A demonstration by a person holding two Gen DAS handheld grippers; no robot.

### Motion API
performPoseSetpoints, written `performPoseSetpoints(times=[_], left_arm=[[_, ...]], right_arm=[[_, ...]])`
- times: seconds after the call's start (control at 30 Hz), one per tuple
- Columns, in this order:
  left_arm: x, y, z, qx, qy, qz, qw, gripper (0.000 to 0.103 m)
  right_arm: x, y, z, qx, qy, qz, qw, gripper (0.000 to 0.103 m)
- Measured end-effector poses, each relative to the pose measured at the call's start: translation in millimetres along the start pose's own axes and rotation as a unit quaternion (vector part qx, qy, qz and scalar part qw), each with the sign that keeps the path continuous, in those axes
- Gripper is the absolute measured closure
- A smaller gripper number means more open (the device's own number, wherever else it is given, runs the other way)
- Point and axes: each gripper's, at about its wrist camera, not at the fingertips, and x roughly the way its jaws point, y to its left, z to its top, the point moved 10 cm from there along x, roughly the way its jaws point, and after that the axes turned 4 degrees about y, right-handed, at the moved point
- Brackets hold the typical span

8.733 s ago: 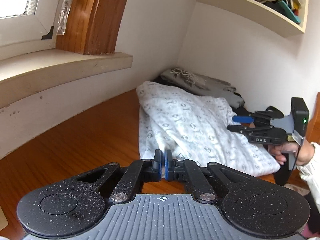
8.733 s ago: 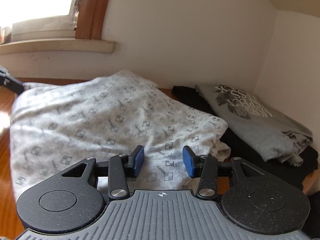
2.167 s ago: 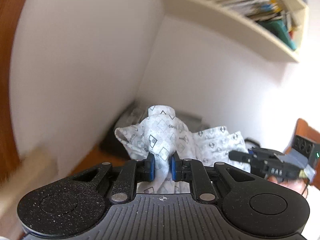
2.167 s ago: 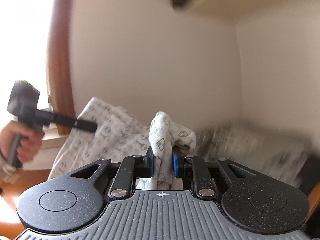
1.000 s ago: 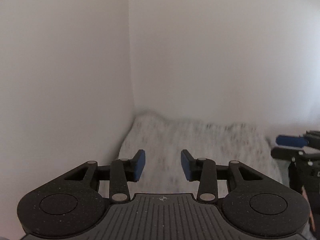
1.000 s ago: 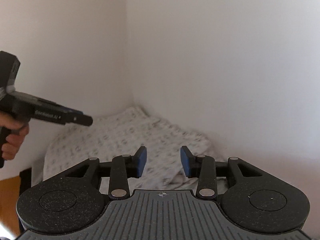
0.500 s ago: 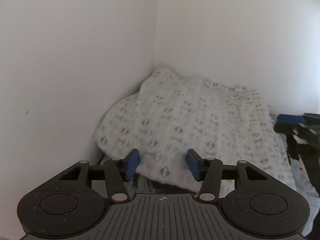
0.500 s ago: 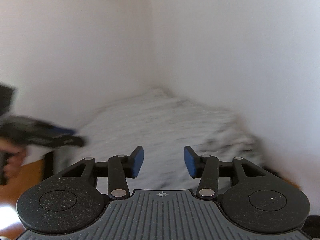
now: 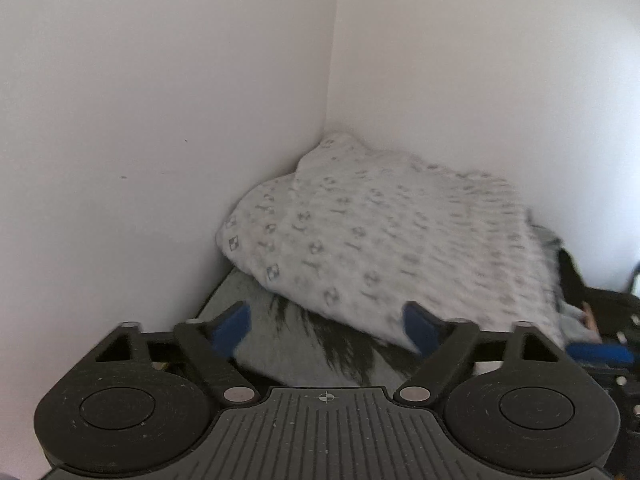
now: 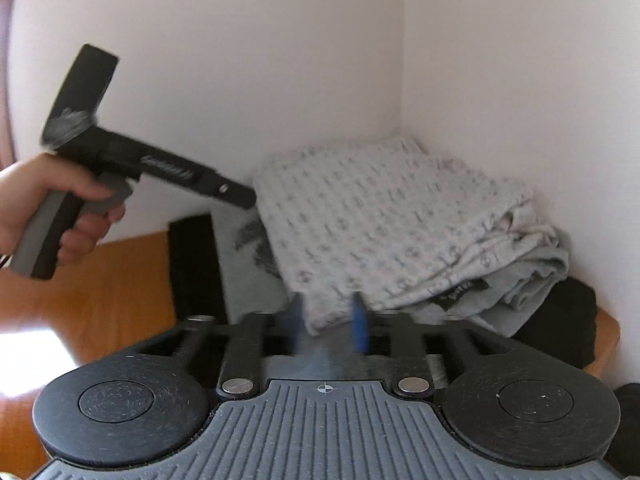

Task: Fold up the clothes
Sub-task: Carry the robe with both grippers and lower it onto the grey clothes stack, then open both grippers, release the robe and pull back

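In a white wall corner (image 9: 332, 80) the patterned shirt (image 9: 384, 248) lies folded on a grey shirt (image 10: 532, 276) half hidden beneath, left gripper (image 9: 326, 326) jaws wide open and empty, right gripper (image 10: 326, 320) jaws motion-blurred, narrowly parted, grip unclear.

Both wrist views low and close, aimed into the room corner, patterned cloth (image 9: 384, 248) (image 10: 384, 224) shared mid-frame, right view catches left gripper (image 10: 248, 198) upper left
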Motion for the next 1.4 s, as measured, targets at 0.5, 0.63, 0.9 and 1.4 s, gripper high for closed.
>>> performPoseSetpoints(times=[0.5,0.63,0.9,1.4], left_arm=[[-139,15,-88,-0.017,-0.014,-0.001,0.9998,0.0],[-155,20,-123,-0.005,-0.005,0.002,1.0,0.0],[-162,35,-157,0.008,0.004,0.004,0.9999,0.0],[-152,60,-195,0.033,0.023,0.0,0.9992,0.0]], right_arm=[[-10,110,-20,0.039,0.031,0.036,0.998,0.02],[-8,138,-28,0.052,0.052,0.025,0.997,0.012],[-3,168,-43,0.066,0.079,-0.028,0.994,0.007],[2,180,-60,0.082,0.1,-0.112,0.985,0.0]])
